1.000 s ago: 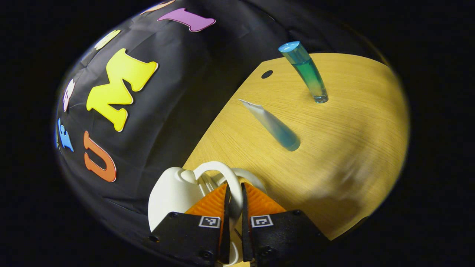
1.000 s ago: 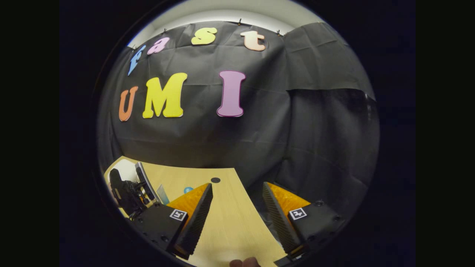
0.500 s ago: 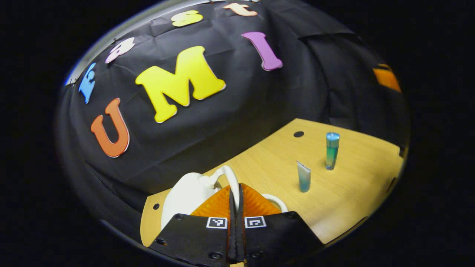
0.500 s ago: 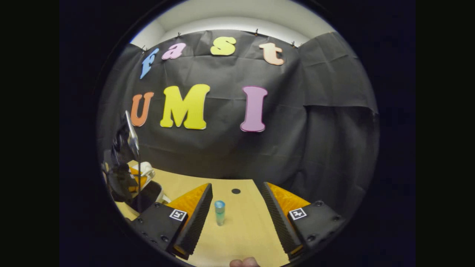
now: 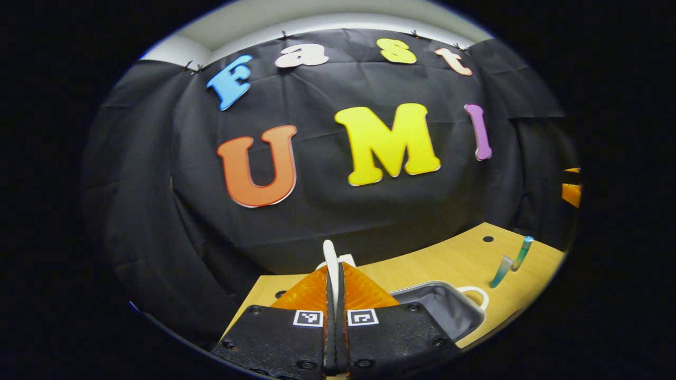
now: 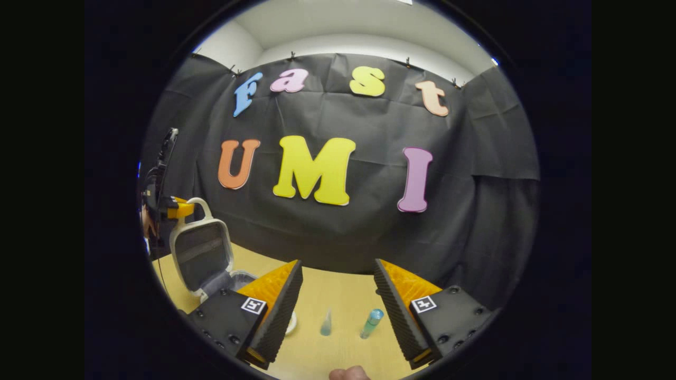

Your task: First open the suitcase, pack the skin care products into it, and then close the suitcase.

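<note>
Lid of the suitcase (image 6: 202,252) had swung up to near upright since a second ago, pulled by its white handle (image 5: 331,264); best to carry it just past vertical so it stayed up before letting go. Left claw (image 5: 336,285) was clamped on that handle, while the right claw (image 6: 338,287) hung wide open and empty above the worktop (image 6: 338,295), over the tube (image 6: 326,323) and bottle (image 6: 372,322) beside the case.

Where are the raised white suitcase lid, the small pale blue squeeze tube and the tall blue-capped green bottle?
raised white suitcase lid (image 6: 202,254): right gripper view, grey inner lining.
small pale blue squeeze tube (image 6: 326,323): right gripper view, middle of its body.
tall blue-capped green bottle (image 6: 371,323): right gripper view, mid-body below the cap.
</note>
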